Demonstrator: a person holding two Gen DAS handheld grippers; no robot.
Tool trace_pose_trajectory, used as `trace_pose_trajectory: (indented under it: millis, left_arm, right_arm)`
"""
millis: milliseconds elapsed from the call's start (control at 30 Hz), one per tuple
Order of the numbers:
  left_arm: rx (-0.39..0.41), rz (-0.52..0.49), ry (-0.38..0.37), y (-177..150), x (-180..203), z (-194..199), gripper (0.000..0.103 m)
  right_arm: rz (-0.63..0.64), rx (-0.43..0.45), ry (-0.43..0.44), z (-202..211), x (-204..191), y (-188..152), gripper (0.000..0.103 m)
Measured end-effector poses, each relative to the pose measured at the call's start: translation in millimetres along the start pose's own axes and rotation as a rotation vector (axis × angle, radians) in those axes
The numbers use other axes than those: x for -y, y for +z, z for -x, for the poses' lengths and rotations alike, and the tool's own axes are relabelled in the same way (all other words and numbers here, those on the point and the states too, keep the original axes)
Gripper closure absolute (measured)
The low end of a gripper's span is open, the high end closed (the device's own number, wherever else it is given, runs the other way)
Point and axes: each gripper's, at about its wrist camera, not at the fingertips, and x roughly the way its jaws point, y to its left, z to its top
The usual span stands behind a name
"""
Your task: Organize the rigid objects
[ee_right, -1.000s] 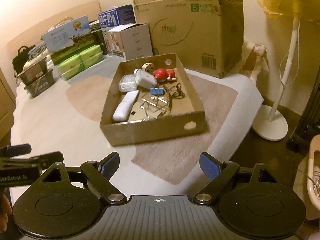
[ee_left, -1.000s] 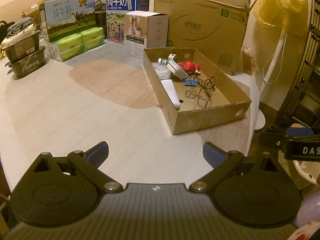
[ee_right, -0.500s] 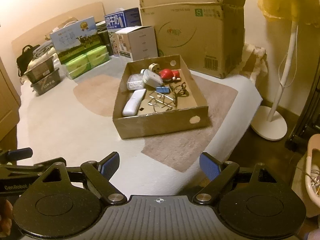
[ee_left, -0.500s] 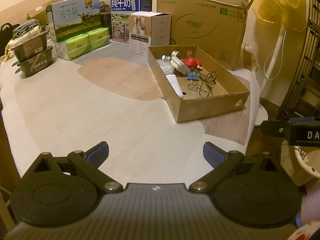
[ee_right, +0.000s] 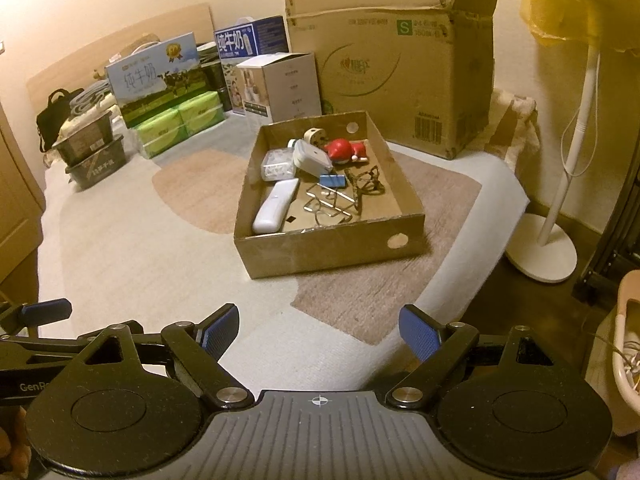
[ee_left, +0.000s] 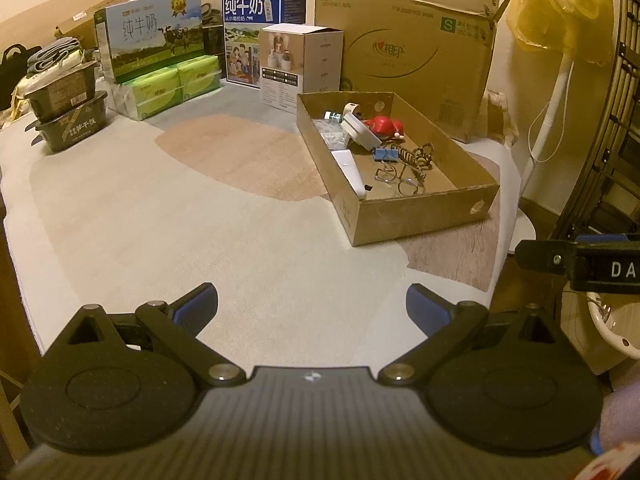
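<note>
A shallow cardboard tray (ee_right: 332, 254) (ee_left: 420, 220) sits on a pale rug. Inside it lie a white remote-shaped device (ee_right: 276, 206) (ee_left: 351, 168), a red toy (ee_right: 346, 150) (ee_left: 383, 125), a blue binder clip (ee_right: 333, 181) (ee_left: 385, 155), a white plug (ee_right: 312, 158), a clear small box (ee_right: 276, 164) and several bent wire pieces (ee_right: 332, 204) (ee_left: 404, 178). My left gripper (ee_left: 312, 302) hangs open over the rug, well short of the tray. Farther right, my right gripper (ee_right: 320, 328) is open too, empty, with the tray ahead of it.
Behind the tray stand a large cardboard carton (ee_right: 392, 80), a white box (ee_right: 286, 86), milk cartons (ee_right: 158, 78) and green packs (ee_right: 180, 124). Dark containers (ee_right: 94, 156) stack at the left. A fan stand (ee_right: 548, 248) is on the floor past the rug's right edge.
Both views have drawn back and a little up from the tray, which now looks smaller and farther off. Both grippers stay open as before.
</note>
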Motion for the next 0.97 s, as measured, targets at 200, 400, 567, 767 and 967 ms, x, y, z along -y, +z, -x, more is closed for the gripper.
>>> trace_pose_trajectory:
  millis: [200,400,567,767,967]
  left_arm:
    - [-0.006,0.013,-0.003,0.8,-0.4,-1.0,0.003]
    - [-0.001,0.024,0.000,1.3,-2.1,-1.5,0.003]
    - [0.002,0.032,0.000,2.3,-3.3,-1.9,0.003]
    - [0.008,0.035,-0.005,2.3,-4.0,-2.0,0.003]
    - [0.026,0.045,-0.009,3.3,-7.4,-0.2,0.003]
  right_arm:
    - [0.003,0.004,0.000,0.3,1.0,-1.3,0.016]
    - [0.000,-0.001,0.005,-2.1,1.7,-3.4,0.016]
    - [0.003,-0.002,0.004,-3.4,1.9,-4.1,0.016]
    - [-0.001,-0.005,0.000,-4.4,2.9,-5.6,0.016]
    - [0.002,-0.002,-0.001,-4.8,2.8,-5.9,0.016]
